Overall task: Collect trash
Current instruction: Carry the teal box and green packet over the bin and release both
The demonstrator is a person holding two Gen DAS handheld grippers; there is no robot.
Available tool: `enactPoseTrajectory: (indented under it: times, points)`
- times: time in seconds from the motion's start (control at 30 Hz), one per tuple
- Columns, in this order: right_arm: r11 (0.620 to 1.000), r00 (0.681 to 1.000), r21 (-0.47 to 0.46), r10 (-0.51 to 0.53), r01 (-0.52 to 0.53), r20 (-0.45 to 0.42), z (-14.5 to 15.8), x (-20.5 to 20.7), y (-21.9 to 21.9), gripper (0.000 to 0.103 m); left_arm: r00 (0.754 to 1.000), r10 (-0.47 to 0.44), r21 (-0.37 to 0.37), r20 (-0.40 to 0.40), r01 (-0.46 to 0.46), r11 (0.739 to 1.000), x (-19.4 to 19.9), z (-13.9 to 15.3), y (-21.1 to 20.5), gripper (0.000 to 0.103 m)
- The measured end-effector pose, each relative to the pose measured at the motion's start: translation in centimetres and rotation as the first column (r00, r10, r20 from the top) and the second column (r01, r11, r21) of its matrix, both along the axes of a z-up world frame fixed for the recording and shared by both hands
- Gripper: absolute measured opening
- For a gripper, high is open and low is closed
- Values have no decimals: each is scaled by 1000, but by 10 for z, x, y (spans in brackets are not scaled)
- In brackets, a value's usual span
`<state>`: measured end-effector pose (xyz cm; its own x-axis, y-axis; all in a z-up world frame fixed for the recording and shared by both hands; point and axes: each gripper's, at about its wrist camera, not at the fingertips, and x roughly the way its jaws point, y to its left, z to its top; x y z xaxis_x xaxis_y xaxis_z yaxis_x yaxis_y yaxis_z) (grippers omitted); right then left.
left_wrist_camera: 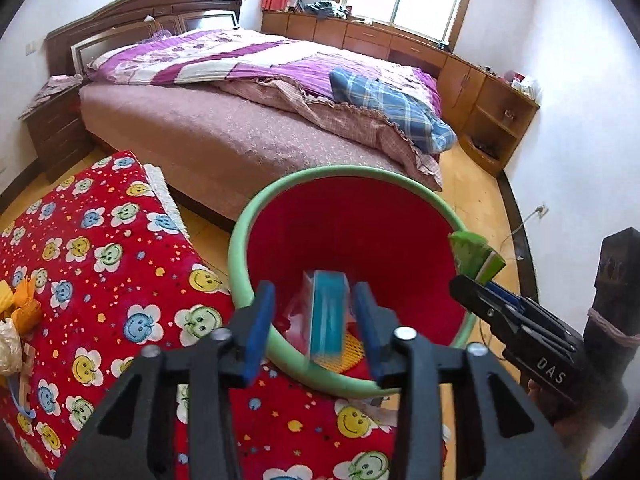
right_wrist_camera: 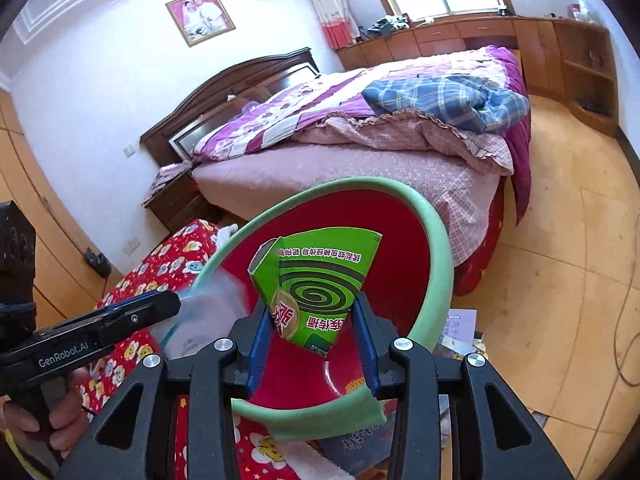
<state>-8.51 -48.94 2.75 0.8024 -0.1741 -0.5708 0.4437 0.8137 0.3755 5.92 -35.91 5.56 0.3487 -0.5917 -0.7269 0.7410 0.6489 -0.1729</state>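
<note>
Bin [left_wrist_camera: 240, 236]: red inside, pale green rim. Box [right_wrist_camera: 320, 284]: bright green, dark spiral print. Blanket [left_wrist_camera: 100, 240]: red, smiley-faced flowers in yellow, blue, green; bed quilt [left_wrist_camera: 224, 56] purple and white.

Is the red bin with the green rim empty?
No. The red bin already holds a teal packet and an orange mesh piece at its bottom.

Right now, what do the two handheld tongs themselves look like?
Both tongs, left and right, are matte black frames with triangular cut-outs, silver round bolt heads and blue pads on the inner faces of the fingers. Seen from the side, the right carries white "DAS" lettering, the left white "GenRobot.AI". No cables show.
</note>
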Motion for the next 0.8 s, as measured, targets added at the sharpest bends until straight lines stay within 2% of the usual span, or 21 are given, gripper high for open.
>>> enactPoseTrajectory:
  times: [0.17, 0.37, 0.8]
  points:
    - [1000, 1000, 4, 7, -7, -13, -7, 3, -1, 48, 999, 30, -6, -11, -31, 1000, 3, -5, 5, 44]
    - [1000, 1000, 26, -11, 11, -20, -11, 1, -1, 48, 996, 90, 17, -20, -89, 996, 9, -13, 18, 44]
    - [1000, 1000, -2, -3, 3, -14, 6, -7, 23, 48, 989, 148, -23, -6, -148, 989, 3, 6, 54, 44]
